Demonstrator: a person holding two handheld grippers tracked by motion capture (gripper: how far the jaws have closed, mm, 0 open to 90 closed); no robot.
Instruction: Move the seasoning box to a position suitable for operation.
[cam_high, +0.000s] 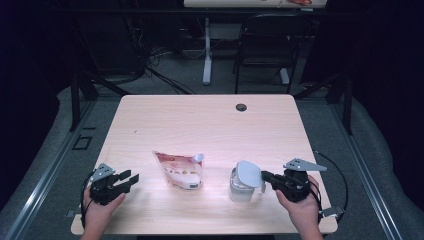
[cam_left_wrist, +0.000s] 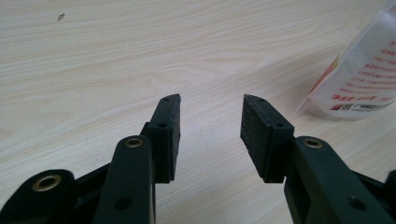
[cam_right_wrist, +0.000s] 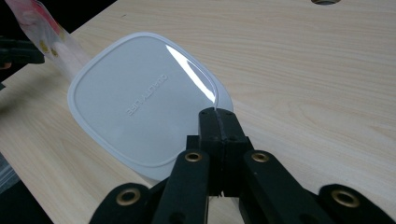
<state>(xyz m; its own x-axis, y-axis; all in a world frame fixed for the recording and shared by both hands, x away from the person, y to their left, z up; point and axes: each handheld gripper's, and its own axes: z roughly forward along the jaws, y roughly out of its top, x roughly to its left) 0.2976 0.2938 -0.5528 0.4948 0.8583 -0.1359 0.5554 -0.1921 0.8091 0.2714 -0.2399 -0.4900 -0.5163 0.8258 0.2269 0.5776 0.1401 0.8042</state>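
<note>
Presently, toward the desk's near right edge: one clear round container, contents unclear. Its smooth white rounded-square lid tilts up, its rim pinched in the right claw. Left claw, near the near left corner, stands spread and empty; a glossy printed spouted pouch lies between.

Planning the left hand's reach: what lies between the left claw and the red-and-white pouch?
Nothing: bare wooden table separates the open left claw from the pouch, as the high view and the left gripper view both show.
</note>
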